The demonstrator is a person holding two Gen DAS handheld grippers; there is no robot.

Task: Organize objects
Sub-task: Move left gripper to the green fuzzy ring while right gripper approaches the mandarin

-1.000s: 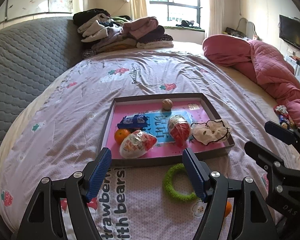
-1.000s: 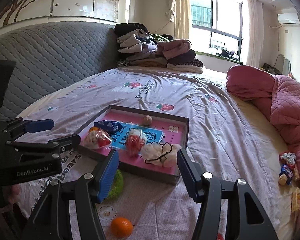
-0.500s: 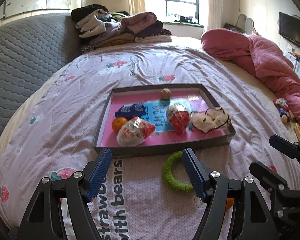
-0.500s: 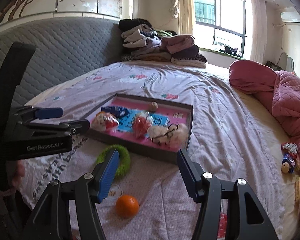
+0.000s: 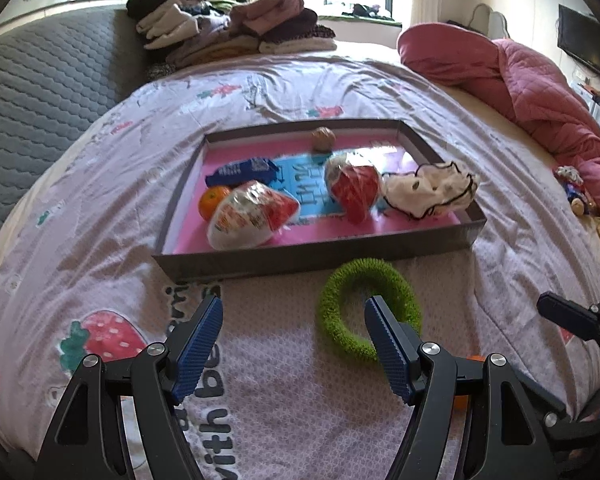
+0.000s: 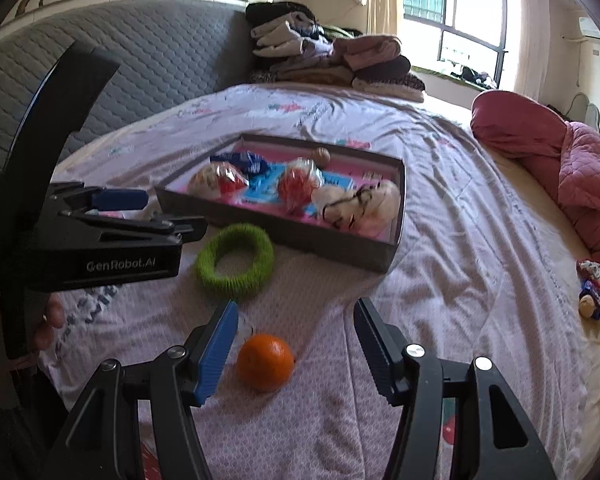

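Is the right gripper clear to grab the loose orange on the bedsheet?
Probably yes. The right gripper is open and empty, the orange lies just ahead between its fingers, and nothing sits between them; the green ring lies farther off.

In the left wrist view, the loose orange (image 5: 462, 394) on the bed (image 5: 100, 208) shows only as slivers behind the left hand-held gripper (image 5: 294, 344), whose finger (image 5: 384, 344) also covers part of the green ring (image 5: 370, 308). The small toys (image 6: 592, 288) by the pink quilt (image 6: 580, 168) are too small to identify. The printing on the box's blue sheet (image 5: 304, 184) is blurred.
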